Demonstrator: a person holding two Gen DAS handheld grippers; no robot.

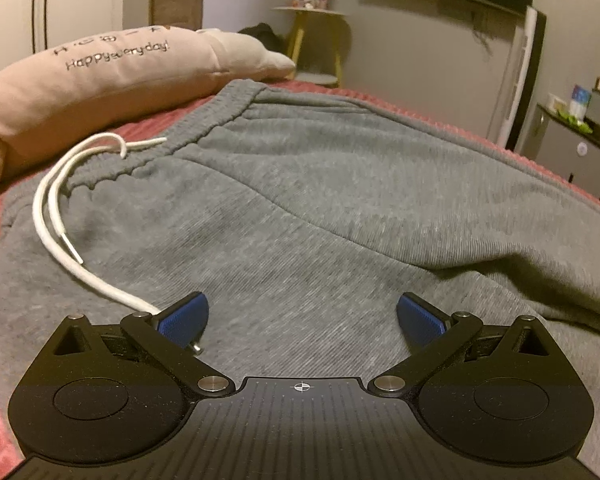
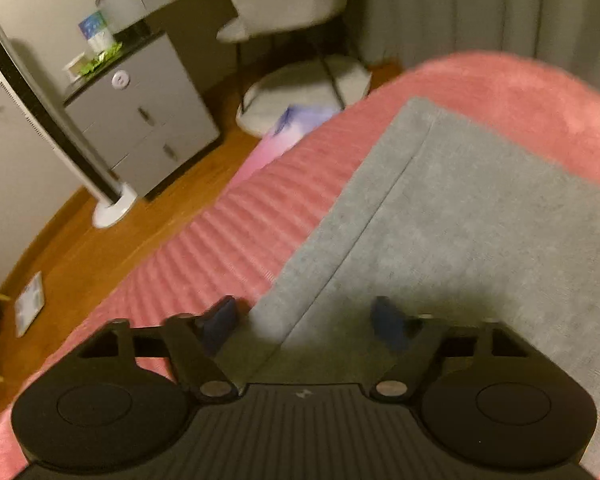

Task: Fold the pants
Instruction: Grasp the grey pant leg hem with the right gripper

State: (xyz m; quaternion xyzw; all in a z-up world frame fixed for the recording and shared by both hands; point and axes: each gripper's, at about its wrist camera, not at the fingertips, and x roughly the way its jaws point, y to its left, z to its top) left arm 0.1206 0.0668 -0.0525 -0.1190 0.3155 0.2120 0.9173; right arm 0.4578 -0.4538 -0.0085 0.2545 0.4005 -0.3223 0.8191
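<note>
Right under the left gripper (image 1: 302, 316) is the grey ribbed sweatpants fabric (image 1: 300, 200), spread on the pink ribbed bedspread (image 2: 228, 216). Its jaws sit wide, holding nothing, with the white drawstring cord (image 1: 60, 216) running right past the left blue pad. The right gripper (image 2: 306, 320) is also wide and empty, straddling the leg's side edge near the hem end. My guess is both are about to pinch an edge for the fold. Tip: tuck that cord clear first, grab both layers at the seam, and lift evenly so the leg doesn't skew.
</note>
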